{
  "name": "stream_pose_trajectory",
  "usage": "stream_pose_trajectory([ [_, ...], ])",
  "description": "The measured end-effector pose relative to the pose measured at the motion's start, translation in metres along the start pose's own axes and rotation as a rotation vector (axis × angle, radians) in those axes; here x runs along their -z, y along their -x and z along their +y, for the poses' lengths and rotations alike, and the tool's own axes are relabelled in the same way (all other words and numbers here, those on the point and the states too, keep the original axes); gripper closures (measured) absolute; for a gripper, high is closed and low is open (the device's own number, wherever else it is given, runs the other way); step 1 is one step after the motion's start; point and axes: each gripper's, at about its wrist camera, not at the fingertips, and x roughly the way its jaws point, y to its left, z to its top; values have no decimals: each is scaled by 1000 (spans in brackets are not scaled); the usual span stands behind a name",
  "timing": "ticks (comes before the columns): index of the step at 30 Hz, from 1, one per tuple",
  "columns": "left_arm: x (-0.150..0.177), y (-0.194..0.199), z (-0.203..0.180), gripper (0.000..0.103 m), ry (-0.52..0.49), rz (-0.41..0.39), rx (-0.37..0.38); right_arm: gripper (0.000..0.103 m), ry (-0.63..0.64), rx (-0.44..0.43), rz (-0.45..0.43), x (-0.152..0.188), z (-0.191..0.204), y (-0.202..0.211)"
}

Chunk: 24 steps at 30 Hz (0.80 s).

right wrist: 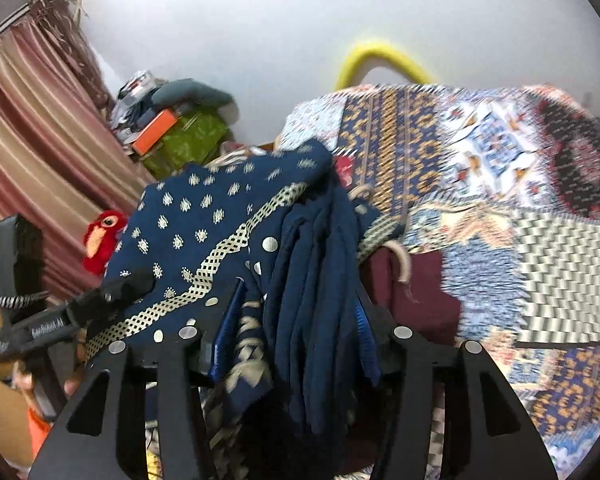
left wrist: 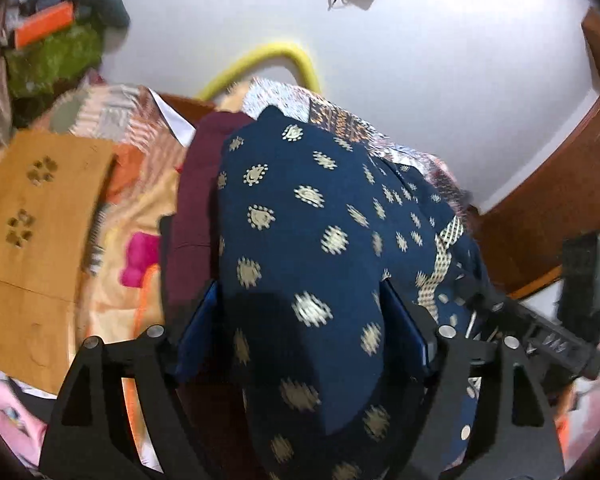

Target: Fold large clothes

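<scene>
Left jaws first: in the left wrist view the left gripper (left wrist: 300, 320) stands with its blue-padded jaws spread wide, and a thick fold of the navy blue cloth garment printed with cream motifs (left wrist: 300, 208) bulges up between them, filling the middle of the frame from the lower edge to the centre. The cloth appears to brush both pads, but whether they press it or merely flank it I cannot tell; with the jaws this wide it looks closer to a loose straddle than a pinch. At the right edge of that frame the other tool's black body shows.

In the right wrist view the right gripper (right wrist: 296, 320) has its jaws partly spread, with a bunched hank of plain navy pleats from the same garment hanging between them in the lower centre. The printed panel with its cream lattice border runs off to the centre left, draped over the patchwork bedspread of many colours (right wrist: 500, 184) at the right. A grip here is likewise uncertain.

To do this fold well, I judge both hands should set the doubled edge down flat and level, let the cloth go only once it lies on the bed, and keep the border line straight so the layers stack without a twist
</scene>
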Motion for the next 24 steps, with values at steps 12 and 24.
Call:
stream_pose_trajectory([
  [12,51,129,-82,23,-227,-216,-200,56,189,50,-274,31,51,138],
  [24,157,305,-167,23,-358,-635,-169,56,320,-48,-589,119,106,269],
])
